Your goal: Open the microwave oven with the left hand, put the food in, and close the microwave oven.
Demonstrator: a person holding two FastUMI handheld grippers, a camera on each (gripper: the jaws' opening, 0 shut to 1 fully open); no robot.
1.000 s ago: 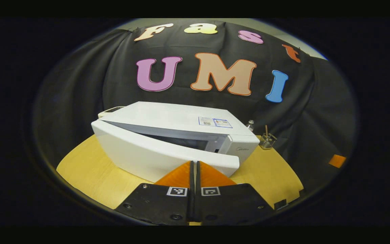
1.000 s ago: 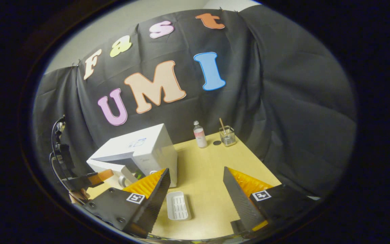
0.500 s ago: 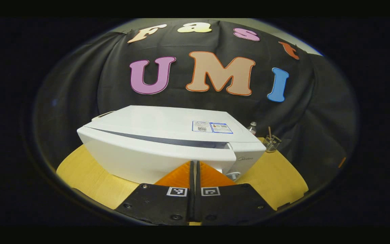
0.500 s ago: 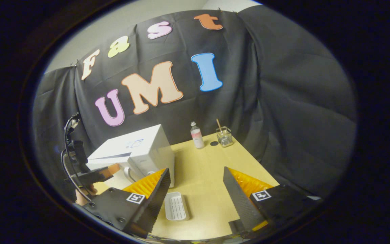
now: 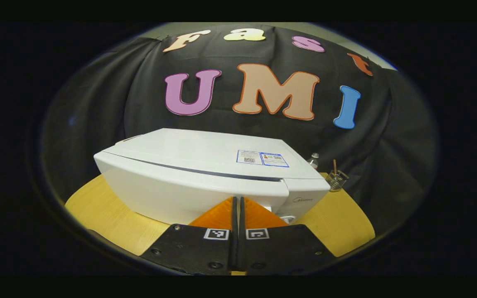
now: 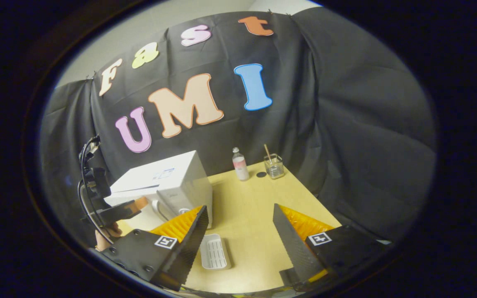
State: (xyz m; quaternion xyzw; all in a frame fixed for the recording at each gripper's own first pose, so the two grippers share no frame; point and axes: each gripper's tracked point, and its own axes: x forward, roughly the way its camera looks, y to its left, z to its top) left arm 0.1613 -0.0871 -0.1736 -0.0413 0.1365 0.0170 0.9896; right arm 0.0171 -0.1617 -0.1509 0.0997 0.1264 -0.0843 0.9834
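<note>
Microwave dead ahead in the left gripper view, sitting on the bench, door flush against the body. Left tongs clenched, fingers pressed together with nothing between them, tips right at the door's lower front. A bottle and a glass peek out past the oven's right side.

Right gripper view: right tongs spread wide and empty above the bench. A white tray lies near the front edge, just beside the microwave. Left tongs sit at the door. Bottle and glass stand at the far edge.
</note>
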